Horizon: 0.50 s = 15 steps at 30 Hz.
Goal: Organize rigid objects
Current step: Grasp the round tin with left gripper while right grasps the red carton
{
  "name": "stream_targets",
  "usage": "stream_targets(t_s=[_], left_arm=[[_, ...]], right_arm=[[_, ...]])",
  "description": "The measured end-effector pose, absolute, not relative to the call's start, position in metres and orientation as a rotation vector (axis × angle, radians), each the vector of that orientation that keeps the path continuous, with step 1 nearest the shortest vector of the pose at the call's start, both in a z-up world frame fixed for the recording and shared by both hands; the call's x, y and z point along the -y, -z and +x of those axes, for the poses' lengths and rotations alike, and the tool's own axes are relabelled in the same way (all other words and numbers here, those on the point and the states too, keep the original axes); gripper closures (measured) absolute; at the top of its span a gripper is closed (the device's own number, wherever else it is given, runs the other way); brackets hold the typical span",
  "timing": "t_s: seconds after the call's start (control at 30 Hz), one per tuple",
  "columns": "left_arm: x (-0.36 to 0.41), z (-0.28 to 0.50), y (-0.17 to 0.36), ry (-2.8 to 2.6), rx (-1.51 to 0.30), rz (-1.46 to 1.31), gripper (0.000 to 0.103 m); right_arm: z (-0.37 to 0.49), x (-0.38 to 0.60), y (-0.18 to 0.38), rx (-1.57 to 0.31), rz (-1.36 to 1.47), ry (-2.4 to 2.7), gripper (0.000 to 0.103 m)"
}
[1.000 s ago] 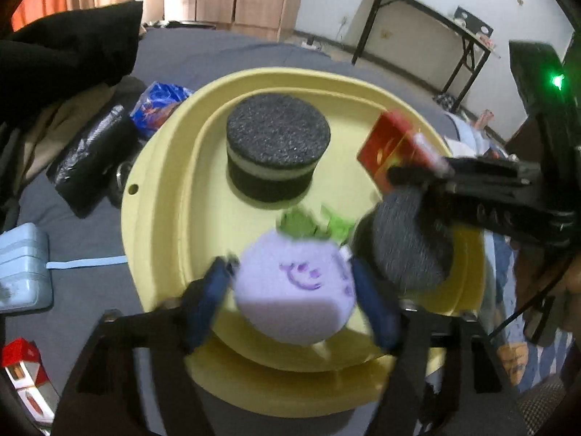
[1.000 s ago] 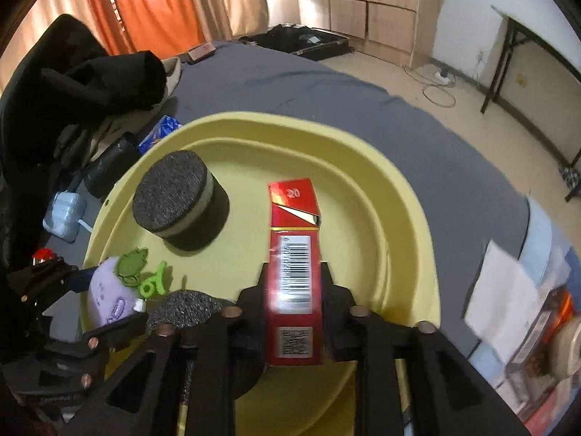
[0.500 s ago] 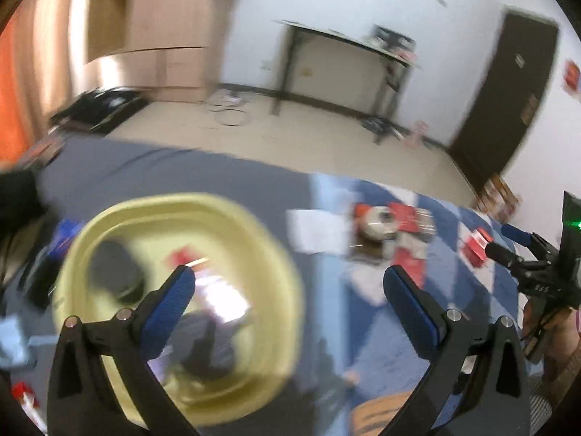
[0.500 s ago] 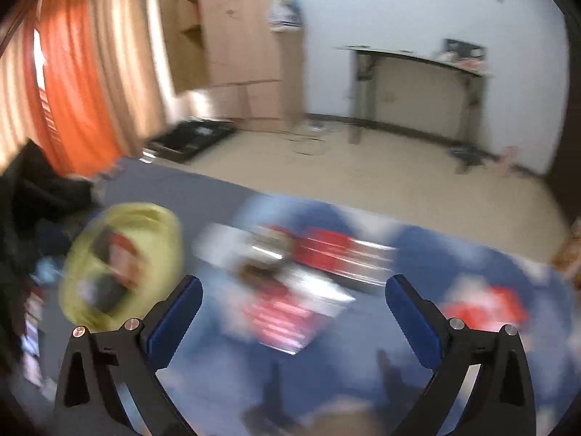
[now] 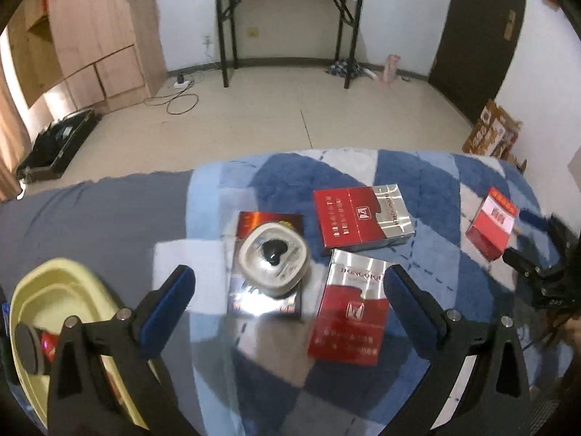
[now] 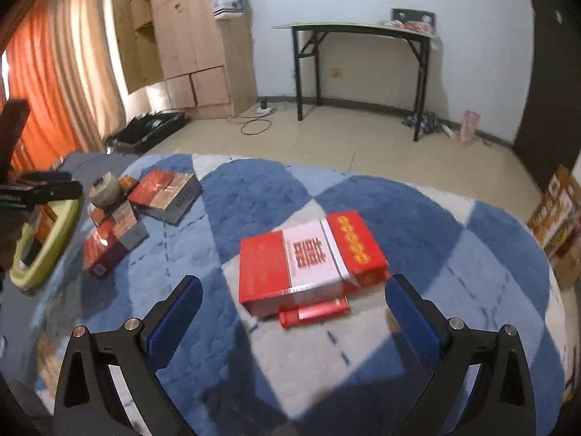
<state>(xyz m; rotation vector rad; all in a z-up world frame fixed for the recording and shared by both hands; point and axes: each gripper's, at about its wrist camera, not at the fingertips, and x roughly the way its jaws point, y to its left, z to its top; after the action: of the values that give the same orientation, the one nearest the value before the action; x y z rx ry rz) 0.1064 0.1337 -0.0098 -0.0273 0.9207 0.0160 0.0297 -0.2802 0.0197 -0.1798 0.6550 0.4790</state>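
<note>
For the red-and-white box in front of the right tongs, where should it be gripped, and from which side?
Grip the red-and-white box across its two long side edges, coming from above. It lies flat on the blue blanket, so only those edges are free. The open right tongs probably span it.

Red-silver carton [image 5: 348, 305]: "DONGQIQI"-like print, blurred. Red box [image 6: 308, 258]: 囍.

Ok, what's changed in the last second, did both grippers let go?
Yes. The left gripper released the purple toy and the right gripper the red pack, both into the yellow basin. Both swung right, open, over the blue blanket; the right faces a red box. The basin stayed put.
</note>
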Motion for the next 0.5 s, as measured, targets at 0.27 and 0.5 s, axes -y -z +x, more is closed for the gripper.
stream_targets(t_s=[0.27, 0.5], left_arm=[[-0.120, 0.127, 0.020, -0.038, -0.914, 0.063, 0.002], [-0.124, 0.128, 0.028, -0.073, -0.890, 0.078, 0.051]], right_arm=[[0.069, 0.276, 0.008, -0.706, -0.238, -0.423, 0.002], [0.083, 0.288, 0.012, -0.705, -0.145, -0.467, 0.005]])
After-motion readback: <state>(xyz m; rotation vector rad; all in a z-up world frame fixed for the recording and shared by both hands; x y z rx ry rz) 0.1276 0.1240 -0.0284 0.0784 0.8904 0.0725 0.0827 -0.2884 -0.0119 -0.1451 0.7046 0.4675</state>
